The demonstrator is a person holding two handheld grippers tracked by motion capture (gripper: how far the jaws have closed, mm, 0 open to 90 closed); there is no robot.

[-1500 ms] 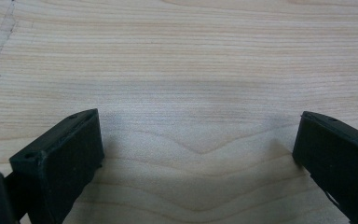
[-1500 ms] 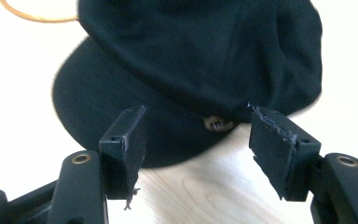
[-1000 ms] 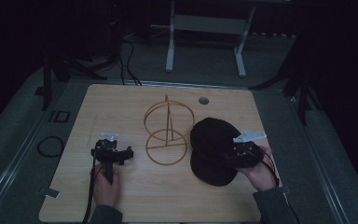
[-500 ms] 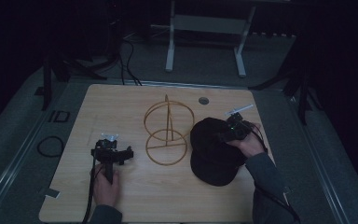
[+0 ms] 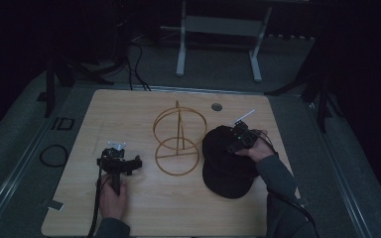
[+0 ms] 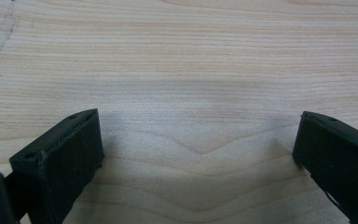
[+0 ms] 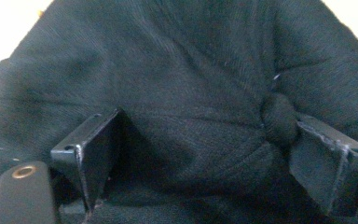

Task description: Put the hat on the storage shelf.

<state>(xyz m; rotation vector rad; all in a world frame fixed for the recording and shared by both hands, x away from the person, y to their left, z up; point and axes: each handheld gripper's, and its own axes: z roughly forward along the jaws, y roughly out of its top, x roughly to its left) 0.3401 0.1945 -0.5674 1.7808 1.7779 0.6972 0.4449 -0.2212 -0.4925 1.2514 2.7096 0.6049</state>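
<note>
Two claws are in your hands: your right claw sits spread wide over the crown of the black cap, its button beside one jaw. Your left claw is released too, over bare counter. Between them stands the wire stand, just beside the cap.
</note>
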